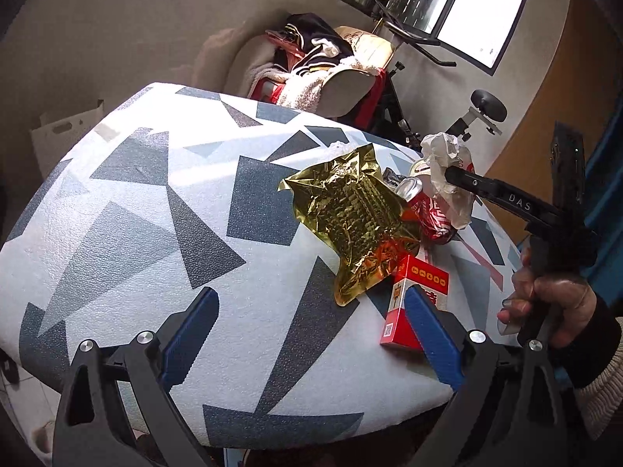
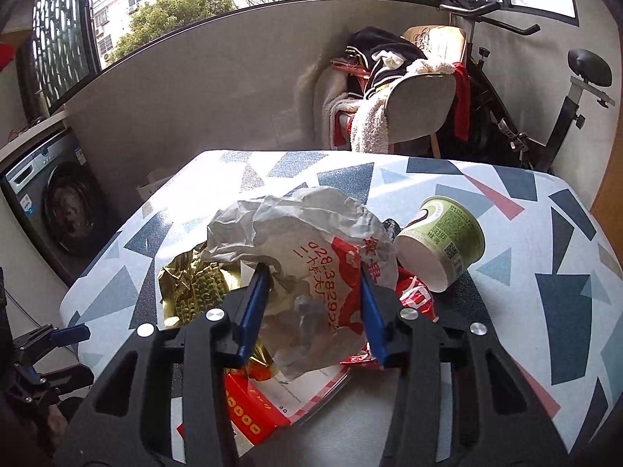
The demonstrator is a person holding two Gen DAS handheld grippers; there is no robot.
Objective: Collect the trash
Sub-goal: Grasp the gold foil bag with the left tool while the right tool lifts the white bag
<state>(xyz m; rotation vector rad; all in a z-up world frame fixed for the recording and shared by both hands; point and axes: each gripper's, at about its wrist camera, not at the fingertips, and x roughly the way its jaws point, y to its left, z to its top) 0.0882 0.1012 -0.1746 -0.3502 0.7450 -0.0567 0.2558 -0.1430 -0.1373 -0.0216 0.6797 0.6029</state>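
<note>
On the patterned table point(image 1: 155, 233) lies a heap of trash: a gold foil wrapper point(image 1: 350, 210), a red can point(image 1: 424, 210) and a red box point(image 1: 416, 292). My left gripper point(image 1: 311, 334) hovers open over the table's near edge, its right finger beside the red box, nothing between the pads. My right gripper point(image 2: 313, 268) is shut on a crumpled white paper bag point(image 2: 311, 233) with red print; both blue pads press its sides. In the left wrist view that bag point(image 1: 444, 151) hangs above the can from the right gripper point(image 1: 453, 175). A green paper cup point(image 2: 444, 241) lies tipped to the right.
A chair heaped with clothes point(image 2: 389, 89) stands behind the table, with an exercise bike point(image 2: 545, 97) to its right. A washing machine point(image 2: 50, 202) sits at the left wall. A person's hand point(image 1: 553, 303) grips the right gripper's handle.
</note>
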